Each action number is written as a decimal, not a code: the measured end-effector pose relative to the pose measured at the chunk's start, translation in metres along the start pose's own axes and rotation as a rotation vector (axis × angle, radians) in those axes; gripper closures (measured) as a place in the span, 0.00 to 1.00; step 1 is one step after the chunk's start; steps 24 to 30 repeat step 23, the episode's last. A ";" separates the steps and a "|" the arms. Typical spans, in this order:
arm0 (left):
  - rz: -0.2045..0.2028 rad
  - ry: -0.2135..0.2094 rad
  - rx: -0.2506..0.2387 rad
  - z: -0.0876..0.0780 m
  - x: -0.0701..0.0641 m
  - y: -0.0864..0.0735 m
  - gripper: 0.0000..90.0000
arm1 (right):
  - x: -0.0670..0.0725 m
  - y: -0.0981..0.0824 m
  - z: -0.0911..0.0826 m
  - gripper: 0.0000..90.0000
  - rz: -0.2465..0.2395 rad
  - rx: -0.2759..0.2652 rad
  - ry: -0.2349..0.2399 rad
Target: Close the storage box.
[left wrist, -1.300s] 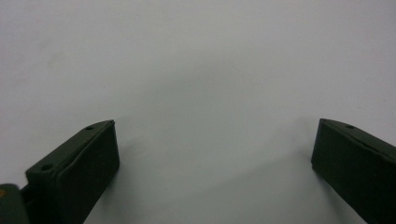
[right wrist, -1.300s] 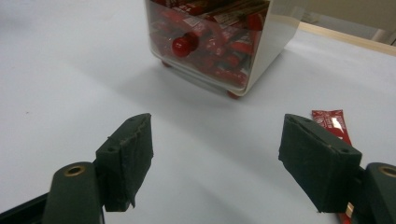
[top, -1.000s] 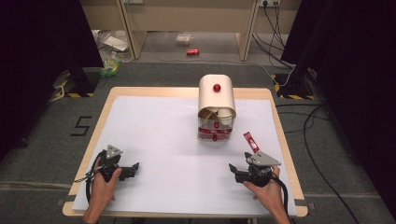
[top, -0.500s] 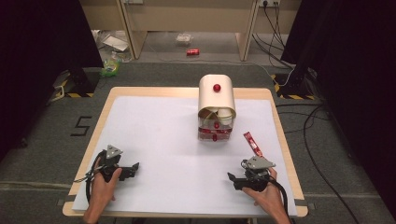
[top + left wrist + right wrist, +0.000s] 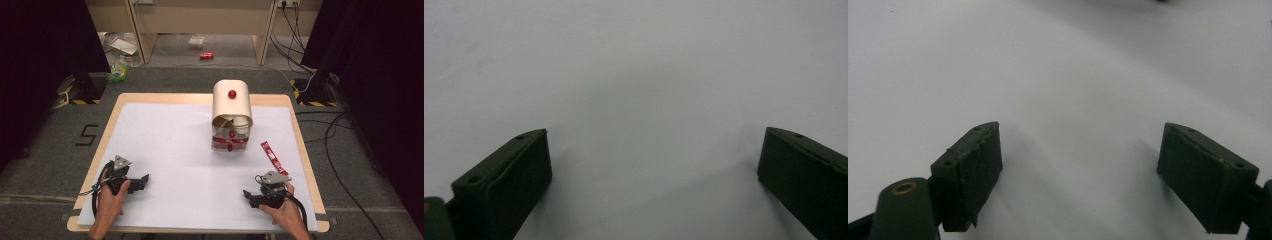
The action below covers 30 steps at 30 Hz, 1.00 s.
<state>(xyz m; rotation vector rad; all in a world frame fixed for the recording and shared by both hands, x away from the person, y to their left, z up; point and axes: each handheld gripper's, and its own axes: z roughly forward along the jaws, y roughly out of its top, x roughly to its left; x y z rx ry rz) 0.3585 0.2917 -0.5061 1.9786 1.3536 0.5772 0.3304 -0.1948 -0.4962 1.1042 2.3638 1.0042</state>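
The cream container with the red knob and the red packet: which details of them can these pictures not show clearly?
- High view: what sits inside the cream container under its raised lid is too small to name.
- High view: print on the red packet is too small to read.
- High view: the packet's near end meets the right tool; whether they touch is unclear.

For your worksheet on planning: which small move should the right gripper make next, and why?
Probably reach toward the red packet, which lies flat just beyond the right gripper. Its jaws have just been opening, stand wide apart and hold nothing, with bare white table cover between them.
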 end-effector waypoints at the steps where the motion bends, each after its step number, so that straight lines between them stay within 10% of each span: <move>1: 0.001 0.000 0.000 0.000 0.000 0.000 0.00 | 0.000 0.000 0.000 0.20 0.000 0.000 0.000; 30: -0.001 -0.001 0.001 0.000 0.000 0.000 0.00 | 0.000 0.000 0.000 0.20 0.007 0.001 0.003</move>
